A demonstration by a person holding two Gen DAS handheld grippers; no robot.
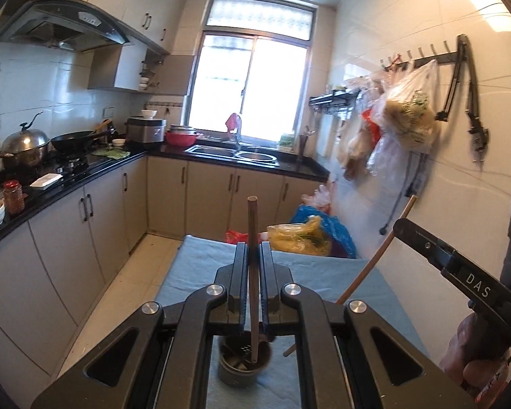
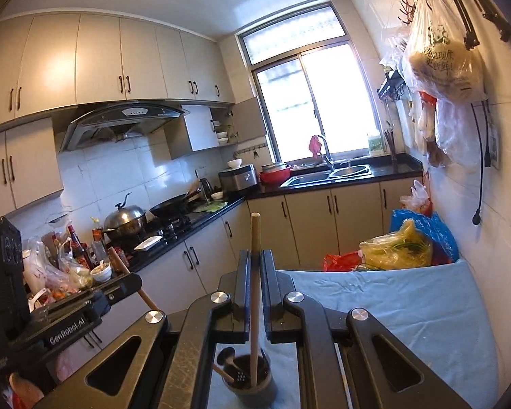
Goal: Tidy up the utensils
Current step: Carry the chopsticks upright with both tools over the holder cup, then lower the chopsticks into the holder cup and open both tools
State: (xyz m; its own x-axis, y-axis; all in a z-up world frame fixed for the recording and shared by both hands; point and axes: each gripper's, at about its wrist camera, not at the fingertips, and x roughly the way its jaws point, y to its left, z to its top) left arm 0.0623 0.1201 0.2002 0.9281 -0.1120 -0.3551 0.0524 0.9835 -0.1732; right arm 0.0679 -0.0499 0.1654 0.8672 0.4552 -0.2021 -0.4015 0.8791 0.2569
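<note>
Left gripper jaws clamped on dark wooden utensil handle; right gripper jaws clamped on pale wooden utensil handle. Both handles upright, lower ends down in dark utensil holder on blue-covered worktop. Holder already carries slotted utensil. Judged late stage: release of 2 handles left. Readable writing: "DAS" on right gripper body, "GenRobot.AI" on left gripper body. Hanging bag print too blurred.

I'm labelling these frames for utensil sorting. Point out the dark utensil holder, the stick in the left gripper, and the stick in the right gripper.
utensil holder [image 2: 252,387]: right wrist view, front wall.
darker wooden stick [image 1: 252,238]: left wrist view, upper shaft above the gripper.
lighter wooden stick [image 2: 255,238]: right wrist view, upper shaft.
</note>
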